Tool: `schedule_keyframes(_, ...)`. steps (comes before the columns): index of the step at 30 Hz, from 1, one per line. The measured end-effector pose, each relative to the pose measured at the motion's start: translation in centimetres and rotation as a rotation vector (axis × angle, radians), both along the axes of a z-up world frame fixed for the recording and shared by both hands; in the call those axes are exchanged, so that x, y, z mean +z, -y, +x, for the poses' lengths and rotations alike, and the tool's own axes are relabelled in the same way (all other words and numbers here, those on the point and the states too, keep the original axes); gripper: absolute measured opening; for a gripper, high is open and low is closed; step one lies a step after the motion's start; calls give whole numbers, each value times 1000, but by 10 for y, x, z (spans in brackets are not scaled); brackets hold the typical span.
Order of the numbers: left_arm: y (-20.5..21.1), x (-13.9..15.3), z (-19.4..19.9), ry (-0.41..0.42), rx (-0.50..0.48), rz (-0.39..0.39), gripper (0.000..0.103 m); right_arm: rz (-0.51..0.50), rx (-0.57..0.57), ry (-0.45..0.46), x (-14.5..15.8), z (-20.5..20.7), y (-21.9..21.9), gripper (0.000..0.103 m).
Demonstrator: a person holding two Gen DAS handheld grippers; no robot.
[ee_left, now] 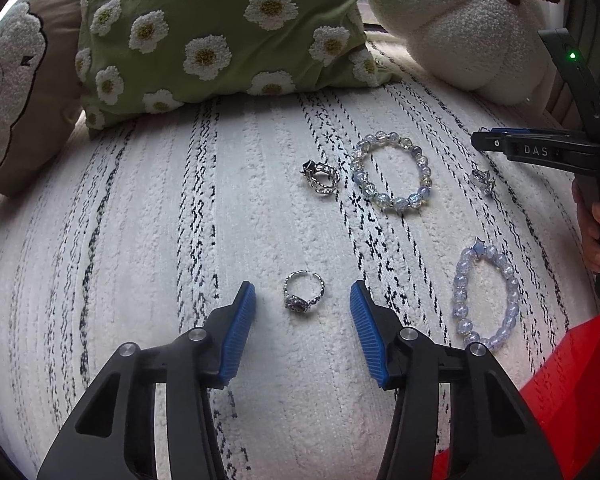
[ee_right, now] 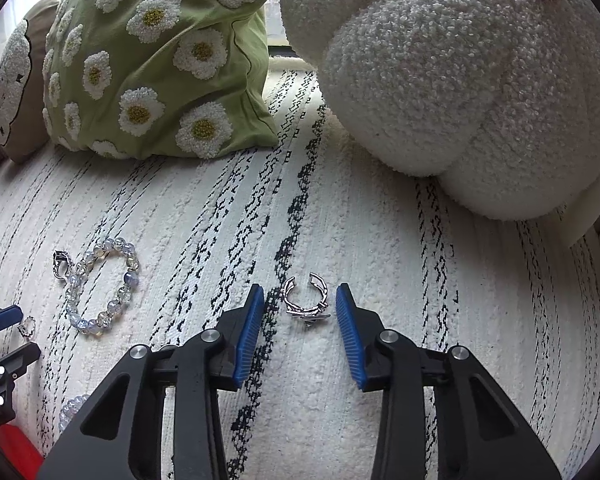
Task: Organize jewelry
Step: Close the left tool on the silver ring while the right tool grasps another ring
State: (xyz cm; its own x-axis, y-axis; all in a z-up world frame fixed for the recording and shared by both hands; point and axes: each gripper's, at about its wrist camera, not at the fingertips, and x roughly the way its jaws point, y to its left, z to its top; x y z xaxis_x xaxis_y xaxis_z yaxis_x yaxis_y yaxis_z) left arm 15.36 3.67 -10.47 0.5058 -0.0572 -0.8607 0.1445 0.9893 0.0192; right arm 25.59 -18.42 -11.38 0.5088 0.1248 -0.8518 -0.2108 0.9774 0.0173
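My left gripper [ee_left: 302,294] is open, and a silver ring with a dark stone [ee_left: 303,297] lies on the white rug between its blue pads. Farther off lie a chunky silver ring [ee_left: 321,179], a clear-and-blue bead bracelet [ee_left: 392,171], a small silver ring [ee_left: 484,181] and a pale blue bead bracelet with a star [ee_left: 485,294]. My right gripper [ee_right: 300,300] is open around a twisted open silver ring [ee_right: 306,299]. The right gripper also shows in the left wrist view [ee_left: 496,142]. The clear-and-blue bracelet [ee_right: 102,288] shows at the left of the right wrist view.
A green daisy pillow [ee_left: 216,28], a beige bear pillow [ee_left: 12,84] and a white plush cushion [ee_left: 456,20] line the back of the striped rug [ee_left: 180,220]. A red box [ee_left: 568,388] stands at the lower right, also in the right wrist view [ee_right: 12,452].
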Motion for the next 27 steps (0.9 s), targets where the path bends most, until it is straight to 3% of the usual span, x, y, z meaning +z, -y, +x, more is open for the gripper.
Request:
schedule_keyframes(6, -2, 1, 1, 7, 12, -5, 31, 1, -16, -1, 1, 0, 3, 29)
schedule_keyframes(12, -4, 1, 2, 7, 16, -5, 29, 0, -18, -1, 2, -1, 3, 23)
schedule_keyframes(27, -3, 2, 5, 10, 18, -8, 20, 8, -22, 3, 1, 2, 3, 22)
